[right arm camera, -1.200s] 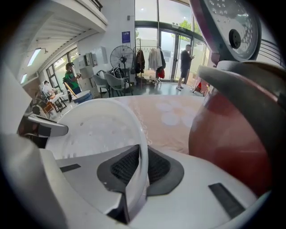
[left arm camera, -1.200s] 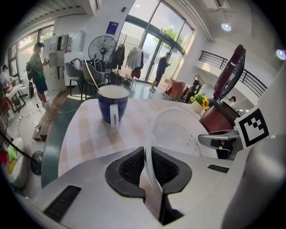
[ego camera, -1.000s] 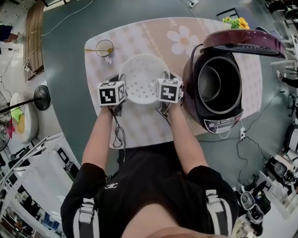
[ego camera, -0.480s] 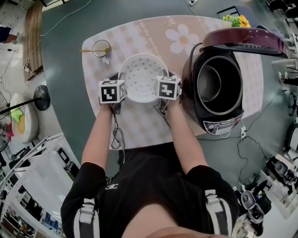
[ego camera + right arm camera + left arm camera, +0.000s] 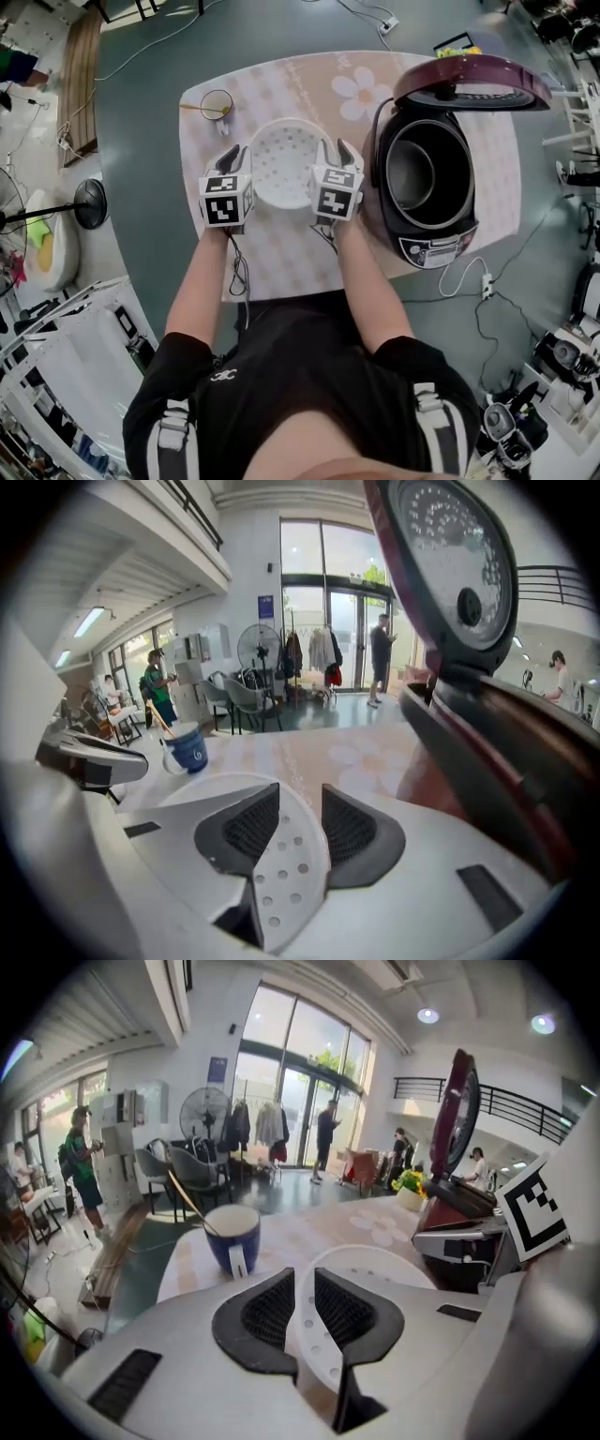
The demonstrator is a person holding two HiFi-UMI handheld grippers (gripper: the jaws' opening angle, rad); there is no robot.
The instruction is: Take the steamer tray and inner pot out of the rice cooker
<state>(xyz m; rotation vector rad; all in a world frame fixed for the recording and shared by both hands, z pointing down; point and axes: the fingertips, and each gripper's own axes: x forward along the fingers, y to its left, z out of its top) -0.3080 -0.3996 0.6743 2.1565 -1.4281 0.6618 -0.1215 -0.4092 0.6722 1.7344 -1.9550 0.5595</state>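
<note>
The white perforated steamer tray is over the patterned table, left of the dark red rice cooker. The cooker's lid stands open and the inner pot sits inside. My left gripper is shut on the tray's left rim, which runs between its pads. My right gripper is at the tray's right rim. Its jaws are opening: the rim is between them, with a gap to the right pad.
A blue mug with a spoon stands at the table's far left corner; it also shows as the mug ahead of the left gripper. Cables trail on the floor, and a fan base stands left of the table.
Both grippers have tipped up, so their fingers now show beside the tray. The right gripper's jaws have parted from the rim. The cooker has not moved.
</note>
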